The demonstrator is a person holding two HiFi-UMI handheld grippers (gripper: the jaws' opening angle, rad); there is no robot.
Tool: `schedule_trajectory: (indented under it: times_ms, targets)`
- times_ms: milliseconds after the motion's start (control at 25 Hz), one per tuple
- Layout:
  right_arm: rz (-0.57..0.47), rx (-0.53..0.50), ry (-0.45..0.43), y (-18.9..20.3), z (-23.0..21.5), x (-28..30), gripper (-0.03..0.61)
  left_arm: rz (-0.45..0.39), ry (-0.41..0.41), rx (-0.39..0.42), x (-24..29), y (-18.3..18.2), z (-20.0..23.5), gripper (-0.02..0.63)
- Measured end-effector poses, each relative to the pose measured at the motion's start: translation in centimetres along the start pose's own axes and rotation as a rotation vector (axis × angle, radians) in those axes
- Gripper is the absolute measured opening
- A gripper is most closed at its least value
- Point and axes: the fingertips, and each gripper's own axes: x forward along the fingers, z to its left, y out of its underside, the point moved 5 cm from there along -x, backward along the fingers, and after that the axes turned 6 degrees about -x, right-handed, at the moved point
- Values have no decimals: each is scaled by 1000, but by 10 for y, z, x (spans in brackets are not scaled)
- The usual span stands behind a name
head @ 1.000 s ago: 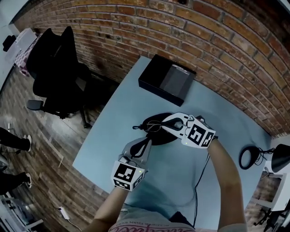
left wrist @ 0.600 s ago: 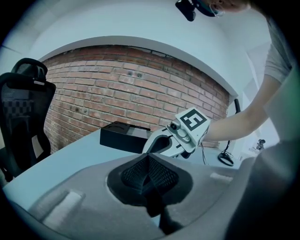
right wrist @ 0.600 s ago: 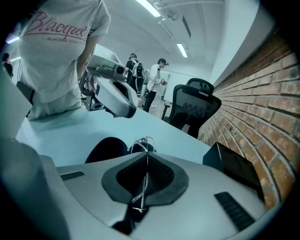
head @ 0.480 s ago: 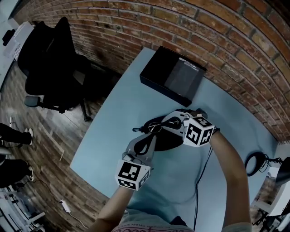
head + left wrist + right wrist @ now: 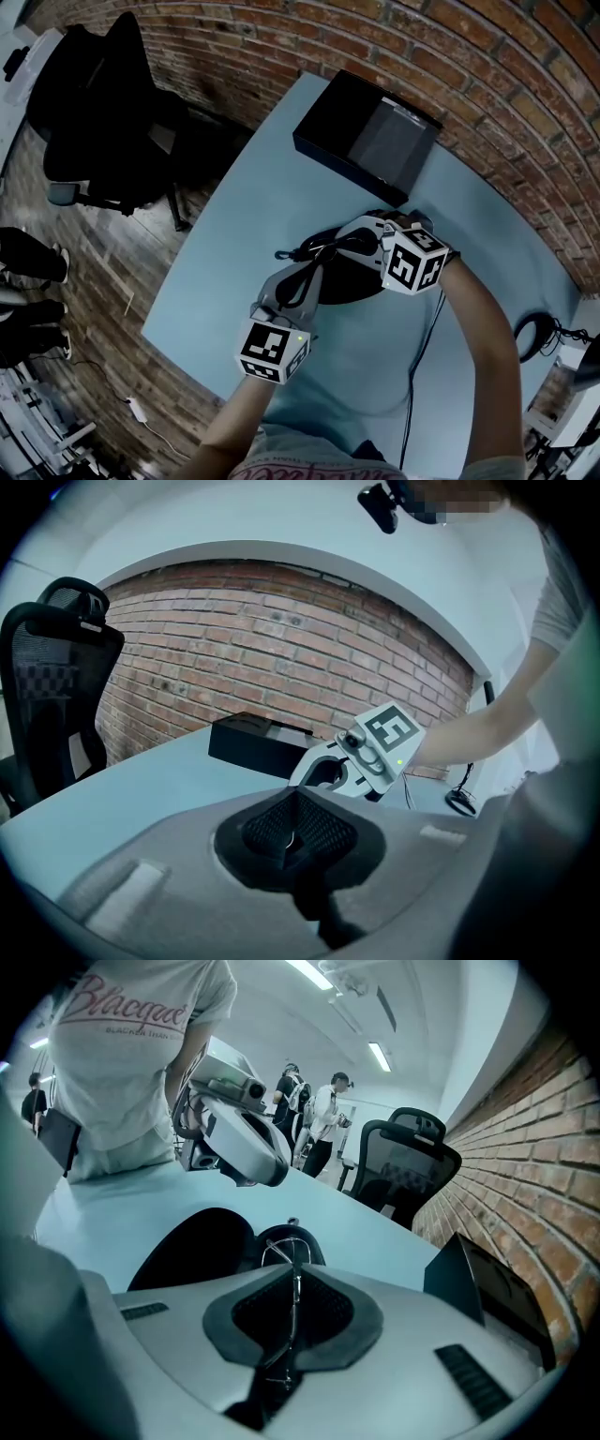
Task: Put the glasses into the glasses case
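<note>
The right tool (image 5: 295,1277) is clenched on the thin metal frame of the glasses (image 5: 289,1245); the wire runs straight between its two pads. The glasses are held just at the edge of the open black case (image 5: 187,1246), which lies on the pale blue counter (image 5: 248,225). If they touch the case, I cannot tell. The left tool (image 5: 292,823) has its jaws pressed together with no object between them, and it hangs close above the case. A black box (image 5: 366,141) stands further back, near the brick wall.
</note>
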Motion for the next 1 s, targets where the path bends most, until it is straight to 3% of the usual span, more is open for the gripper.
schedule_trajectory:
  times_ms: [160,440,840,1000]
  targets:
    - [-3,11,4,-8,1,-5,32,-5,0,0,-5,-2,0,5]
    - [17,35,89,-29,7,-26,34,-24,14,34,-19,-10,-14,5]
    - [-32,167,266,-83,39,-68,8,-71,62,77,-61,-22,-50,5]
    - [11,186,350,-102,60,-79,8,-102,88,100,-80,-25,-65,5]
